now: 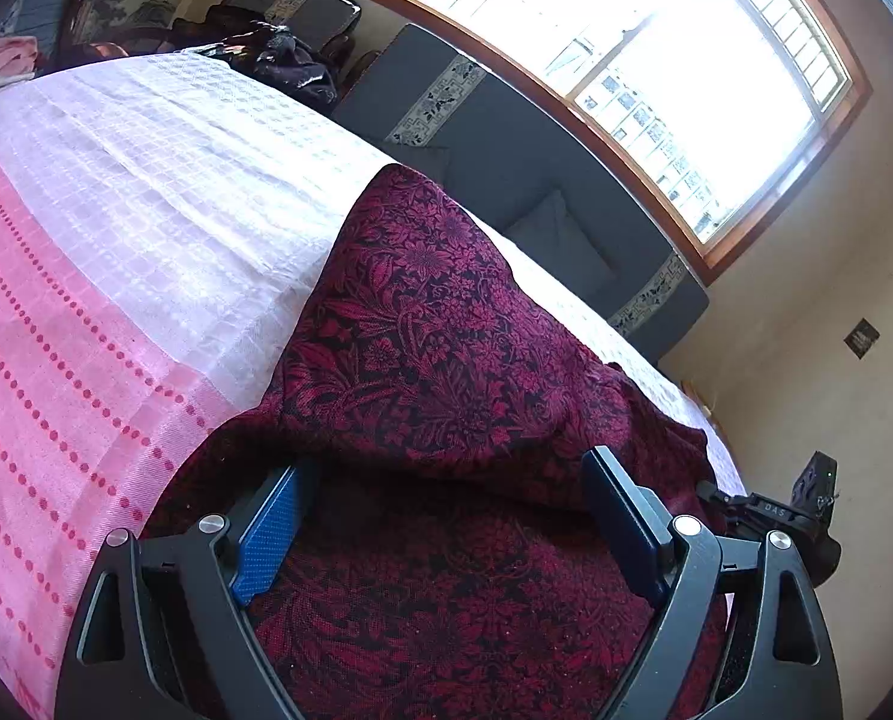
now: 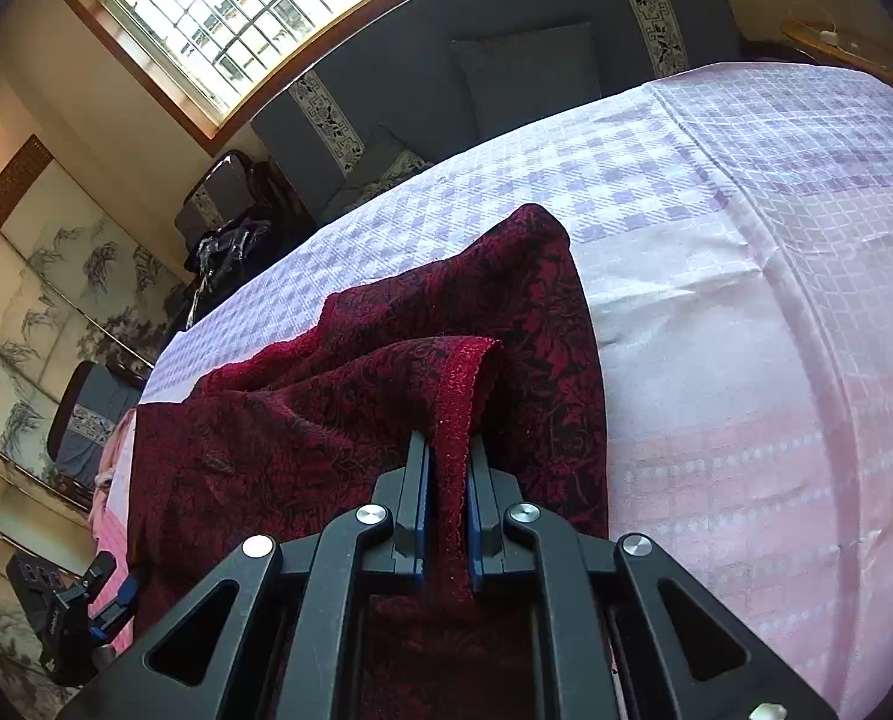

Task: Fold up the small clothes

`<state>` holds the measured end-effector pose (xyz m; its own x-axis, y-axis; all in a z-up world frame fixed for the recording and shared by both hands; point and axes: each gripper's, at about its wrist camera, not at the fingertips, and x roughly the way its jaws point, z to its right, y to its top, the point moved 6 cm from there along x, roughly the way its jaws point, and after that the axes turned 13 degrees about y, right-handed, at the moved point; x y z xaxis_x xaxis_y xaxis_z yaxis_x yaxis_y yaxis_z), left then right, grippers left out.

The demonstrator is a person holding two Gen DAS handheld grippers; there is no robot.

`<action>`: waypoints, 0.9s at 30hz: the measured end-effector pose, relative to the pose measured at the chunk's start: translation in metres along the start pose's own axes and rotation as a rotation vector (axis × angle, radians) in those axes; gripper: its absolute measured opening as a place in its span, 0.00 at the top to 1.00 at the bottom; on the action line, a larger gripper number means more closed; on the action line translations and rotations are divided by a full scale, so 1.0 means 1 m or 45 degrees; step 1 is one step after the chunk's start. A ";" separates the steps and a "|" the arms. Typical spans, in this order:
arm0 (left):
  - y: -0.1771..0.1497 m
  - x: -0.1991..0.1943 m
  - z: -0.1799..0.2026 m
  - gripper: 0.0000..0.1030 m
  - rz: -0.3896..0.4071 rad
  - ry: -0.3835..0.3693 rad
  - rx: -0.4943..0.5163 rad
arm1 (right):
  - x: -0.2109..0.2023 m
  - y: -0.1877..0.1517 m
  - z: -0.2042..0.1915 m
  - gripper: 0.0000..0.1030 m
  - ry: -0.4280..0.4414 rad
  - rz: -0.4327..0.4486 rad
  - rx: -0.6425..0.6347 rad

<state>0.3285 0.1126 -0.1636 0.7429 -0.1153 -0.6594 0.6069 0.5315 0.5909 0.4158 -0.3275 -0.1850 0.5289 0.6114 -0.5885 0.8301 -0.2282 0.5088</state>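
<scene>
A dark red garment with a black floral pattern lies on a bed covered by a pink and white checked sheet. My left gripper is open, its blue pads wide apart over the near part of the garment, with nothing between them. My right gripper is shut on a hemmed edge of the garment, which is lifted and folded over the rest of the cloth. The left gripper shows at the lower left of the right wrist view.
A dark grey sofa with patterned bands runs along the far side of the bed under a large window. A dark shiny bag sits by the bed's far corner. A painted screen stands to the left.
</scene>
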 end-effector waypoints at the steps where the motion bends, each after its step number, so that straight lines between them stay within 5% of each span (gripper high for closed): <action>1: 0.000 0.000 0.000 0.14 -0.001 0.002 0.001 | 0.002 -0.001 -0.001 0.89 -0.009 -0.010 0.000; 9: 0.003 0.002 0.000 0.14 -0.005 0.007 0.005 | -0.007 -0.002 0.012 0.86 0.054 0.004 0.127; 12: 0.003 0.002 0.000 0.13 -0.010 -0.012 0.008 | -0.048 -0.011 0.014 0.74 0.058 0.117 0.201; 17: -0.010 -0.015 0.016 0.13 -0.117 -0.147 0.137 | -0.135 -0.070 -0.016 0.61 0.152 0.148 0.086; 23: -0.042 -0.102 0.013 0.13 -0.161 -0.312 0.221 | -0.298 -0.167 -0.067 0.19 0.491 0.300 0.016; 25: -0.051 -0.132 0.002 0.13 -0.159 -0.333 0.234 | -0.346 -0.197 -0.083 0.05 0.480 0.362 -0.052; 27: -0.060 -0.162 -0.010 0.13 -0.132 -0.344 0.241 | -0.372 -0.223 -0.096 0.00 0.354 0.400 -0.149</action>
<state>0.1688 0.1078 -0.0974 0.7072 -0.3921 -0.5884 0.7059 0.3429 0.6198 0.0166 -0.4317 -0.0192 0.6715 0.7105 -0.2103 0.6023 -0.3581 0.7134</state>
